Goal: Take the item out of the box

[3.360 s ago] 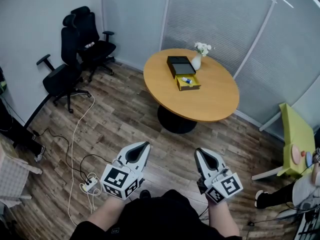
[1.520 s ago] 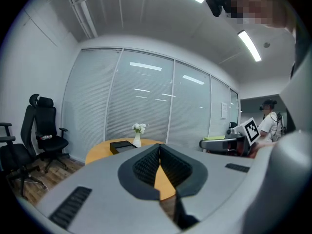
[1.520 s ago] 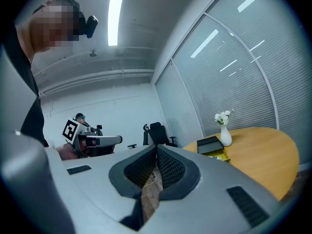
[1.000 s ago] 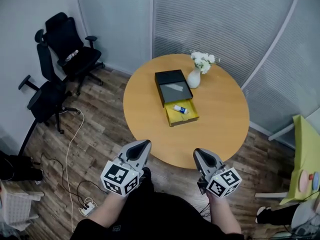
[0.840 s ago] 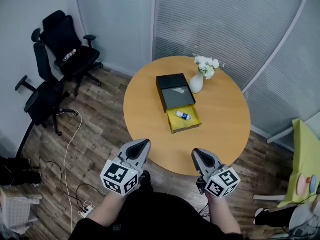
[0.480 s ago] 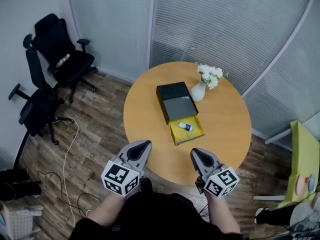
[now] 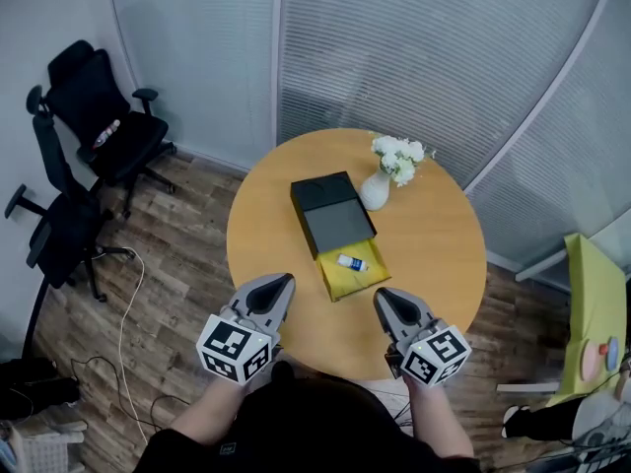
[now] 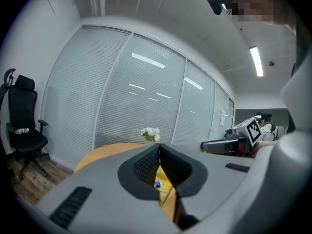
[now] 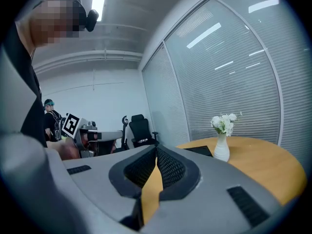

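A black box point(image 7: 333, 213) lies on the round wooden table point(image 7: 434, 254), and its yellow tray point(image 7: 353, 276) is slid out toward me. A small white and blue item point(image 7: 351, 262) rests in the tray. My left gripper point(image 7: 284, 280) is shut and empty, over the table's near edge, short of the tray. My right gripper point(image 7: 382, 297) is also shut and empty, just right of the tray's near end. In the left gripper view the shut jaws meet, and the item point(image 8: 157, 184) shows in the slit below them. The right gripper view shows the box point(image 9: 199, 150) beyond its shut jaws.
A white vase of flowers point(image 7: 376, 187) stands right behind the box. Black office chairs point(image 7: 94, 131) stand at the left by the wall. A cable point(image 7: 123, 313) runs over the wood floor. Glass walls with blinds curve behind the table. A yellow-green table point(image 7: 590, 294) is at the right.
The table and box have come nearer and now lie just ahead of both grippers. The grippers keep the same shut pose in front of the body.
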The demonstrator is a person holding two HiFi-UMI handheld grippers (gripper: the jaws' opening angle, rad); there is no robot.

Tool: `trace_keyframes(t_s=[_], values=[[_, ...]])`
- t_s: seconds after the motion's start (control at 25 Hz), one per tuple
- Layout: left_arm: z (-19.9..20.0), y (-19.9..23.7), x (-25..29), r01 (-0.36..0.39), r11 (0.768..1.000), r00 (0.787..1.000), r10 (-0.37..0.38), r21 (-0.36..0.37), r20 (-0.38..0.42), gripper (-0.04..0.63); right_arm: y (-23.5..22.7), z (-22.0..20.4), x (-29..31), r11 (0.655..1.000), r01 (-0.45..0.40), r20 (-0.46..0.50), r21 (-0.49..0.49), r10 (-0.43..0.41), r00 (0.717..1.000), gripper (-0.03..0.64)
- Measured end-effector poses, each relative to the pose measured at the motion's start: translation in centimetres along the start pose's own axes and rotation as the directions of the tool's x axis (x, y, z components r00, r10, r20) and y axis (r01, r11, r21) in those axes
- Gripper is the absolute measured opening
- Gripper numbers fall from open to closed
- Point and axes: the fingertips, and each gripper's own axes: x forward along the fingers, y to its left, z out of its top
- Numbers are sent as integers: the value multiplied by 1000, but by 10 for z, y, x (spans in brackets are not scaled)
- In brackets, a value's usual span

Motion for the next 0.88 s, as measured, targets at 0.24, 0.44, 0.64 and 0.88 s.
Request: trace_keyframes(t_s=[0.24, 0.44, 0.64, 0.88], values=[[5, -17, 31, -17, 1000, 1000, 17, 16, -4, 12, -40, -3, -6, 1000, -2, -51, -18, 1, 999, 38], [10, -17, 52, -91, 996, 996, 91, 8, -4, 12, -67, -14, -4, 996, -57, -151, -64, 47, 987, 40], [12, -22, 67, -128, 991, 992, 128, 46, -11, 12, -97, -27, 6, 975, -124, -244, -185, 76, 967, 41], [1, 9, 69, -147, 989, 988, 148, 26, -38, 12, -117, -50, 56, 950, -169, -385, -261, 59, 921, 151]])
